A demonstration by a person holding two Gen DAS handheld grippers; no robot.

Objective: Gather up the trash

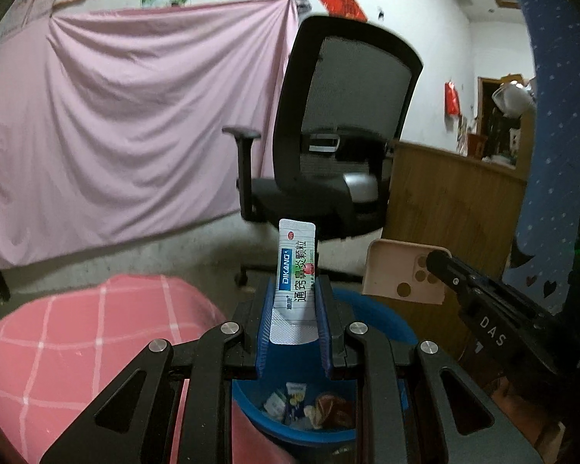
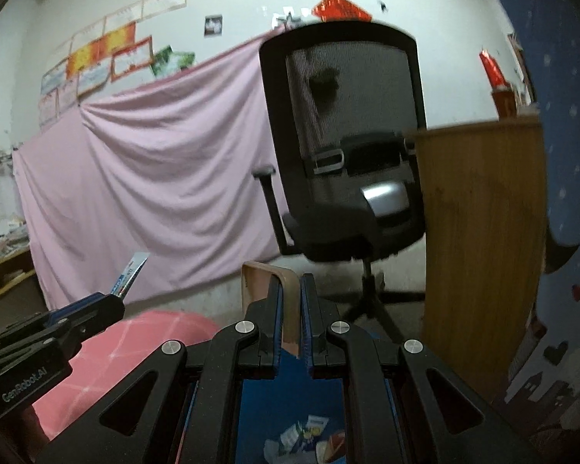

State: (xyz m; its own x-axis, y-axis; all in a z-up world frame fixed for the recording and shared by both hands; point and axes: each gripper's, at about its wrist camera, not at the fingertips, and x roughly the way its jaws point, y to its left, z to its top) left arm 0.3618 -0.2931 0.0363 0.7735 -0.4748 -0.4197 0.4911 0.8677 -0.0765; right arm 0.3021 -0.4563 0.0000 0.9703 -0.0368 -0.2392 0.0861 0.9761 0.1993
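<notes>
Both wrist views facing office chair [image 1: 340, 135]

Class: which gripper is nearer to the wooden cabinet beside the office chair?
Right. The right gripper, shut on a phone case, sits just in front of the wooden cabinet. The left gripper, holding a medicine sachet, is farther left, over the blue bin.

Left gripper [image 1: 294, 301] grips a sachet [image 1: 294, 282], seemingly above a blue bin [image 1: 367, 309].

I read "DIKANG" on a blue band of the white sachet [image 1: 294, 286], with large Chinese characters printed beside it. The right gripper's [image 1: 437, 261] black body carries "DAS". In the right wrist view, the left gripper's [image 2: 116, 301] body reads "GenRobot.AI".
</notes>
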